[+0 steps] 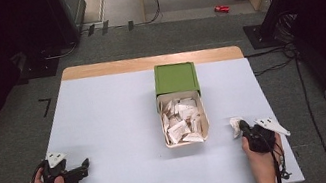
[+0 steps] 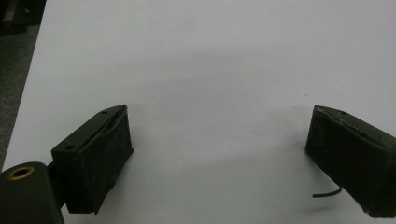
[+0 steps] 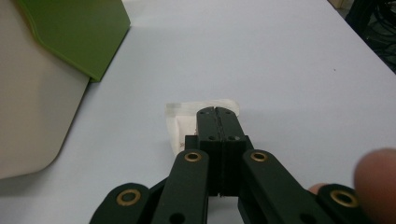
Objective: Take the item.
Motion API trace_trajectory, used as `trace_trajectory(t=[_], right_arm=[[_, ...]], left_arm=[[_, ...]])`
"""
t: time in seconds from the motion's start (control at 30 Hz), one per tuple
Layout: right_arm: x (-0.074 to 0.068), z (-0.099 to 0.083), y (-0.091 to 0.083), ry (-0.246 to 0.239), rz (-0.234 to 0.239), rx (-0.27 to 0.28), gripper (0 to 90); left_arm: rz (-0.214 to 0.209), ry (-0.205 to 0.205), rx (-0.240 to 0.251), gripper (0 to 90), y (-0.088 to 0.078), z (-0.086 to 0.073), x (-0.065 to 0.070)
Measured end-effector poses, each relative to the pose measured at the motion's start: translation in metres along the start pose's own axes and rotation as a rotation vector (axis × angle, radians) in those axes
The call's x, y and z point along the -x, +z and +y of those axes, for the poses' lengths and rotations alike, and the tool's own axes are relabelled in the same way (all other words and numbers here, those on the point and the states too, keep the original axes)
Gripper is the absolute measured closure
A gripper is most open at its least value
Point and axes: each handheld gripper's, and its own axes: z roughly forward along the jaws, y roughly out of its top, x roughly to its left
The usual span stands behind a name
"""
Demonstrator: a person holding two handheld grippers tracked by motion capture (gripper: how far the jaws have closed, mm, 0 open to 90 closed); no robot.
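The left gripper [image 2: 217,158] has its two black jaws spread wide, with nothing but bare white table [image 2: 215,60] between them. A thin dark wire [image 2: 327,193] curls out just inside the right-hand jaw. Grey floor [image 2: 14,70] sits beyond the left one.

Even overhead light is brightening the white table [image 1: 107,132] in the high view, while the surrounding floor and corners are falling into deep darkness and the frame is looking soft and grainy. In the left gripper view, the near jaws are blurring and casting faint, diffuse shadows. The right gripper view is staying dim and soft at its edges.
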Motion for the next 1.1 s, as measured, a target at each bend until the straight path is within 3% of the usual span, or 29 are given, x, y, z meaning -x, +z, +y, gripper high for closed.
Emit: trace_trajectory(t=[0.43, 0.67, 0.93, 1.1], right_arm=[[0.006, -0.002, 0.009, 0.016, -0.014, -0.005, 88.5], [0.001, 0.0, 0.008, 0.027, 0.002, 0.009, 74.4], [-0.003, 0.009, -0.001, 0.039, 0.014, 0.027, 45.7], [-0.006, 0.019, -0.01, 0.036, 0.078, 0.043, 28.1]], left_arm=[[0.0, 0.0, 0.0, 7.4, 0.0, 0.0, 0.0], [0.0, -0.001, 0.002, 7.4, 0.0, 0.0, 0.0], [0.0, 0.0, 0.001, 7.4, 0.0, 0.0, 0.0], [0.0, 0.0, 0.0, 7.4, 0.0, 0.0, 0.0]])
